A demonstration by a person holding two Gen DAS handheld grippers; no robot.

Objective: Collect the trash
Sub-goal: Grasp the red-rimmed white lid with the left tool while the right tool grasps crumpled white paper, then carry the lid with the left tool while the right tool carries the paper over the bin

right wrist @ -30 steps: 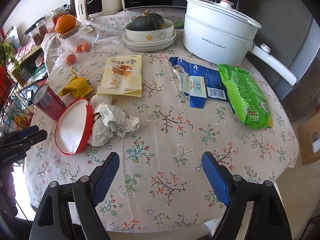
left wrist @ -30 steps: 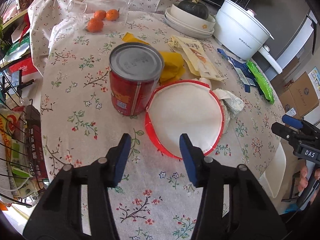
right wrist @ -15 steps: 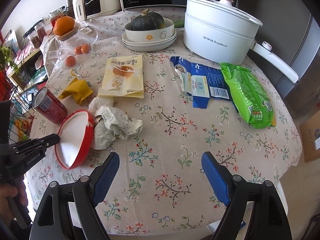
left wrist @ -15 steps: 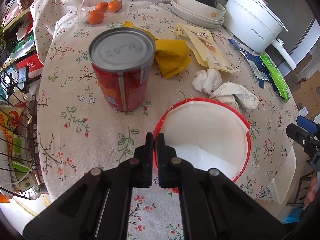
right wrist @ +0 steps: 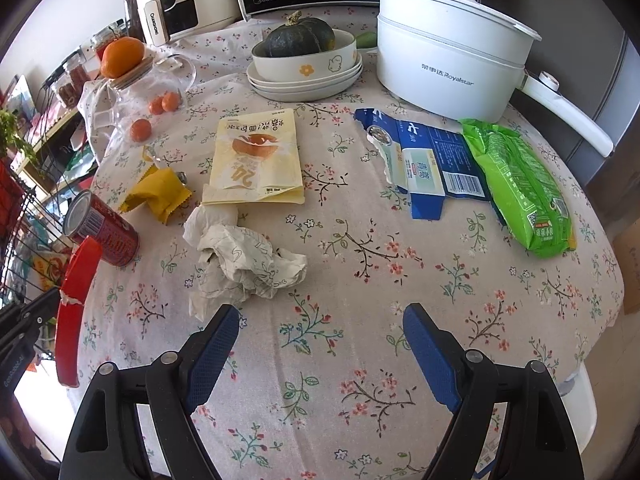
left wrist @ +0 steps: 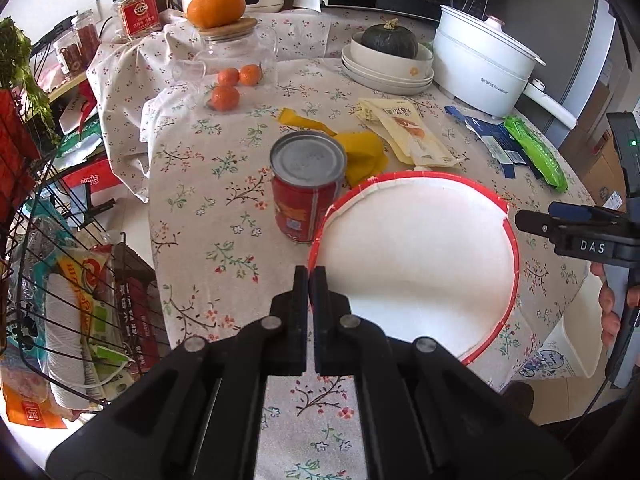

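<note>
Left gripper (left wrist: 308, 276) pinched tight on the rim of a red-edged paper bowl (left wrist: 416, 256), fingers (left wrist: 300, 280) nearly touching with only the thin rim between them. Bowl lifted off the table (right wrist: 360, 272) and tilted, white inside facing the left camera; from the right wrist view, seen edge-on as a red band (right wrist: 76, 304) just beside the red can (right wrist: 102, 230), at the table's left edge.

Right gripper (right wrist: 320, 344) hanging above the near part of the table, blue-padded fingers (right wrist: 214, 350) spread wide, gripping nothing.

Other trash, placed from the red can: crumpled white paper (right wrist: 240, 260) just to its right, near the right gripper's left finger; yellow wrapper (right wrist: 158, 192) just behind; pale yellow pouch (right wrist: 256, 160) farther back and right; torn blue carton (right wrist: 424, 164) and green packet (right wrist: 520, 184) well apart, across the table. White electric pot (right wrist: 448, 56) and bowl with a dark squash (right wrist: 304, 48) at the far side.
</note>
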